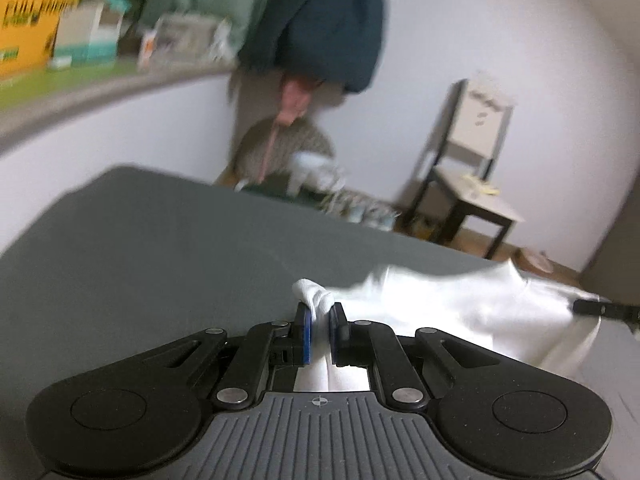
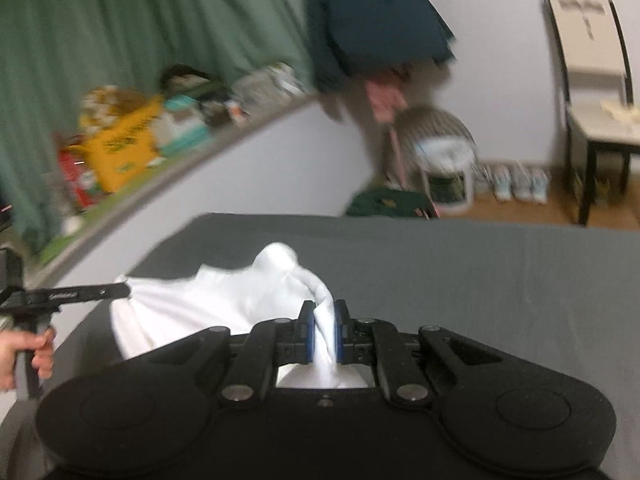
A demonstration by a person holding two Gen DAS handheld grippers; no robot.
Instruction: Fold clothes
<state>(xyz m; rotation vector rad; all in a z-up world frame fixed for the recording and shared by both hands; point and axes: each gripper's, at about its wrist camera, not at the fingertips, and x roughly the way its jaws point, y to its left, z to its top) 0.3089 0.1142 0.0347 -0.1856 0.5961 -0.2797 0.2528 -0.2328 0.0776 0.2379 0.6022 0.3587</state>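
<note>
A grey bed (image 2: 480,280) was spread beneath a white garment (image 2: 192,312), which was held stretched between the two tools, its lower part sagging toward the sheet. The left gripper (image 1: 320,316) was seen with its jaws clamped on a bunched white corner; the right gripper (image 2: 324,322) was likewise closed on a gathered edge. For a clean fold, even tension was judged necessary, with both held corners kept level and lowered together.

dark-legged chair (image 1: 466,168), yellow box (image 2: 124,148), green curtain (image 2: 120,32)
</note>
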